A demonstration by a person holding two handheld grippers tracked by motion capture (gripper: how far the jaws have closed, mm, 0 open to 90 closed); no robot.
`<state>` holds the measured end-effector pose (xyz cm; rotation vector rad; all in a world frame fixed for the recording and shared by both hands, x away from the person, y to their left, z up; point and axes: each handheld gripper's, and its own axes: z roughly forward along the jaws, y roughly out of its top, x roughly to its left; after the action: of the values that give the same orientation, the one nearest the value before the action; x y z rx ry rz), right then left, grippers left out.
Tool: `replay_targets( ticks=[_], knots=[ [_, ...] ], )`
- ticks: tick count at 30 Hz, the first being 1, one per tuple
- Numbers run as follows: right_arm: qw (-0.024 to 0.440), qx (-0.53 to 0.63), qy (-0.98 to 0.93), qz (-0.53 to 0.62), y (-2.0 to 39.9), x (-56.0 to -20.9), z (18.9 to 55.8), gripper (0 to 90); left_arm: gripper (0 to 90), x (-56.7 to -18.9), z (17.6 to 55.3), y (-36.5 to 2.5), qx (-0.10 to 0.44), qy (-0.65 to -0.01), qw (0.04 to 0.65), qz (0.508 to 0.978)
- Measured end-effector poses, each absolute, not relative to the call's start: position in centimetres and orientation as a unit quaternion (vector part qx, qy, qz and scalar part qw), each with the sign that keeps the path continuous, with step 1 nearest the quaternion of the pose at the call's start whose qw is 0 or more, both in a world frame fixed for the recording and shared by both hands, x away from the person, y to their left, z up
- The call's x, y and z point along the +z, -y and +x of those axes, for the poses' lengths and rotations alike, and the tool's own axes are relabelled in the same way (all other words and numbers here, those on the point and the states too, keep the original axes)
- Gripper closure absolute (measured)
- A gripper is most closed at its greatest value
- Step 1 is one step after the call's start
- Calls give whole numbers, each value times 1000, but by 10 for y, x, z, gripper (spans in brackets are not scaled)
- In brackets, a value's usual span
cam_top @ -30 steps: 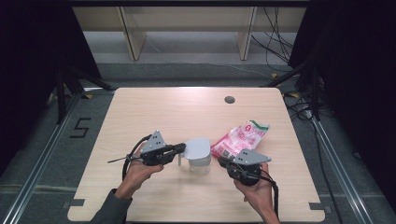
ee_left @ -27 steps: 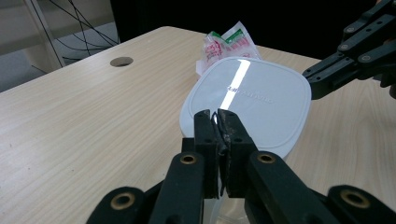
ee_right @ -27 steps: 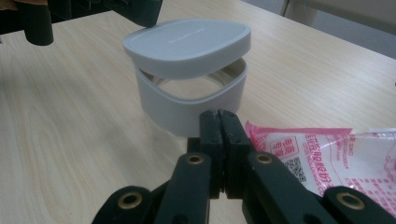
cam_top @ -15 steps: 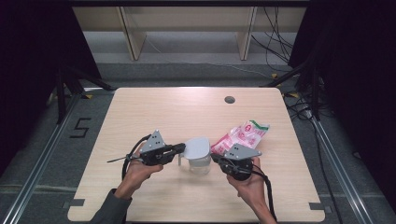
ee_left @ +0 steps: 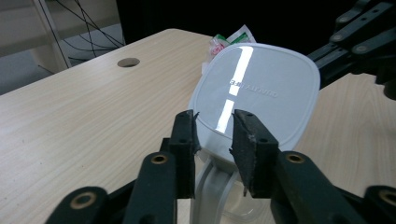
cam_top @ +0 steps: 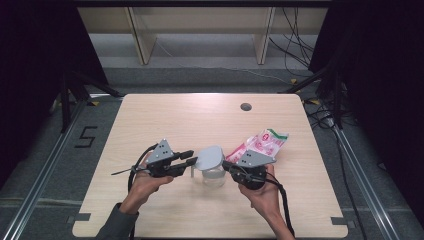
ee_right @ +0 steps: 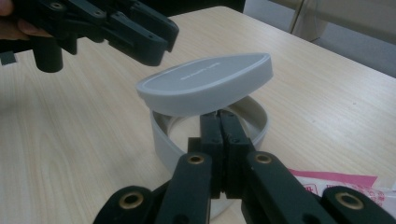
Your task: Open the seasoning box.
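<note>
Between the two hands, just below the table's middle in the high view, the left gripper (cam_top: pixel 191 161) has just been opening: its jaws, which were pinched on the container a second ago, now stand parted, and its own view shows the pads (ee_left: pixel 184 133) either side of the hinge bracket of a clear plastic container (cam_top: pixel 214 176) without pressing on it. The grey hinged lid (ee_left: pixel 257 91) stands tilted up at roughly 1 o'clock from those jaws, its rim lifted off the container's mouth. That release likely means the left side's holding job is over and the lid now rests on what the other hand does. The right gripper (ee_right: pixel 219 122) has its jaws fully closed, pads together, with their tips tucked under the raised lid's edge at the rim of the container; whether they pinch a tab there or merely prop the lid up, I cannot tell. Compared with a second ago it has come in from 4 o'clock toward the container. Beyond it, at about 2 o'clock from the container, a pink and white snack packet (cam_top: pixel 260 145) lies flat on the wooden table (cam_top: pixel 165 120), and a round cable hole (cam_top: pixel 245 106) sits near the far edge at 12 o'clock.
</note>
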<state>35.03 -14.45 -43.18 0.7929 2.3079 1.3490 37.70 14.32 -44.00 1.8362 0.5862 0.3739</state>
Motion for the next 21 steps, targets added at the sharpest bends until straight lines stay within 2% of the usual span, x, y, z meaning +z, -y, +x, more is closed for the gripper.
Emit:
replay_targets(
  ticks=[3,7,12,21],
  knots=[
    [182,480,-812,277,142,-431,352,900,537,-441,372,-151,155,-261,561,770],
    [189,483,-814,262,137,-428,354,900,444,-447,362,-159,156,-255,544,784],
    [187,485,-814,258,131,-426,356,900,368,-460,355,-166,141,-283,531,786],
    [192,491,-812,250,118,-422,359,900,308,-473,344,-176,144,-301,513,791]
  ],
)
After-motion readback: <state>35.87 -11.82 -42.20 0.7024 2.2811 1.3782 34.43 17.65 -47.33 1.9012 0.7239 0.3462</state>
